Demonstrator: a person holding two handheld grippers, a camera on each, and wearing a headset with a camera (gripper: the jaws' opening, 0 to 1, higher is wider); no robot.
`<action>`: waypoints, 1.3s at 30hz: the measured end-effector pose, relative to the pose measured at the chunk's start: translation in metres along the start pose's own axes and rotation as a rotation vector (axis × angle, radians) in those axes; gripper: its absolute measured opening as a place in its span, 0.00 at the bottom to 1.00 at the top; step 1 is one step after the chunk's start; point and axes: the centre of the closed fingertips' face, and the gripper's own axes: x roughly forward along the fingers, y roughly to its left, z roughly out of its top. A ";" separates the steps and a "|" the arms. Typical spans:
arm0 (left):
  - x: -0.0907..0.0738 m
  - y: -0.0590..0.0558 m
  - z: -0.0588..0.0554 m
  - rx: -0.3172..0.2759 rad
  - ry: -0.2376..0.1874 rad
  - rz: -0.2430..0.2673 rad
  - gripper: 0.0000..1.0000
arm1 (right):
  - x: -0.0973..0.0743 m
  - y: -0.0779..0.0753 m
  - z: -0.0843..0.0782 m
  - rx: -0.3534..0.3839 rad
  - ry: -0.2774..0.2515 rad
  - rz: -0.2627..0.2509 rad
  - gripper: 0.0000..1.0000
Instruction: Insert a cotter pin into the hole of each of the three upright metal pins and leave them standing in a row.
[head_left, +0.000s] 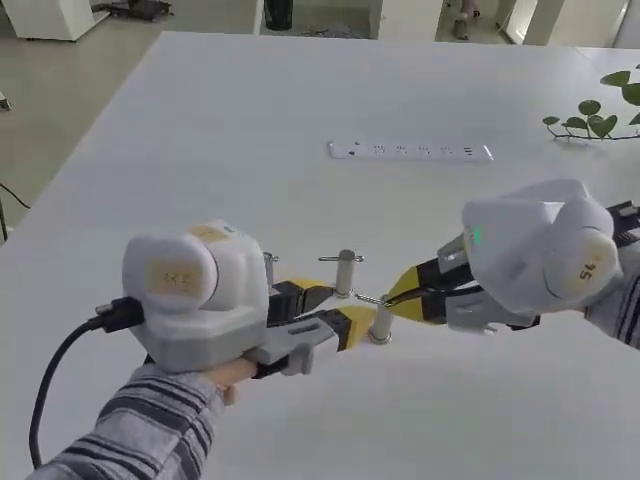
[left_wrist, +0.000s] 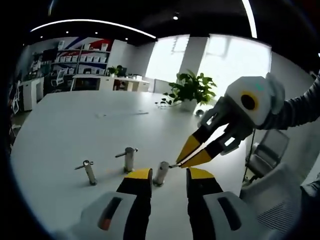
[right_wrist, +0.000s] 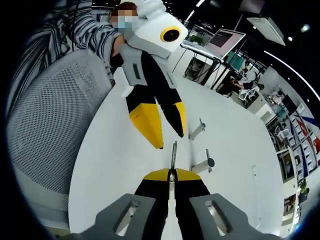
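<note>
Item: I log my left tongs (left_wrist: 170, 175) spread, a smooth upright cylindrical metal pin (left_wrist: 161, 173) at their yellow tips on the matte white surface (left_wrist: 75, 130), while my right tongs (right_wrist: 171, 176) pinch a thin wire cotter pin (right_wrist: 173, 152) beside its head.

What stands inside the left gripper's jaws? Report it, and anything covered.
One upright metal pin, standing between the open left gripper jaws. The cotter pin held by the right gripper reaches its top, so the hole is hidden.
</note>
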 end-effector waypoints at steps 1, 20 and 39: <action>0.000 0.000 0.000 -0.009 -0.001 -0.001 0.20 | 0.000 0.000 0.001 -0.003 -0.003 -0.001 0.00; -0.002 -0.002 0.006 -0.211 -0.065 -0.041 0.00 | -0.001 -0.001 0.018 -0.055 -0.033 -0.017 0.00; -0.002 -0.008 -0.007 -0.040 0.001 -0.074 0.00 | 0.005 0.006 0.014 0.081 -0.053 0.024 0.00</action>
